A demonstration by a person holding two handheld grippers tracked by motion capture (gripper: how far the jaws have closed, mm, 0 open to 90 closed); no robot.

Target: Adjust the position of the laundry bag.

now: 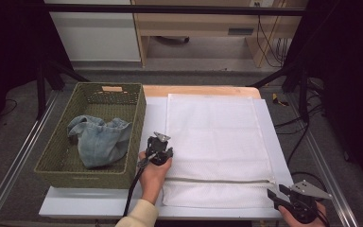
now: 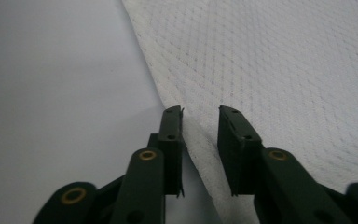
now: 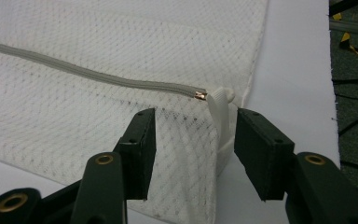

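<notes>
Right tongs (image 1: 275, 195) — hand (image 1: 307, 220) cut off at the frame's bottom edge.

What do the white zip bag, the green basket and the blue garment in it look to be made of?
White zip bag: fine synthetic-looking mesh, matte; the diamond weave shows close up. Green basket: woven fibre, possibly paper cord or wicker; its walls are ribbed. Blue garment: faded denim by its colour and thick seams.

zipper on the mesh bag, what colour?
Grey zipper on the white mesh bag; clearest in the right gripper view.
</notes>
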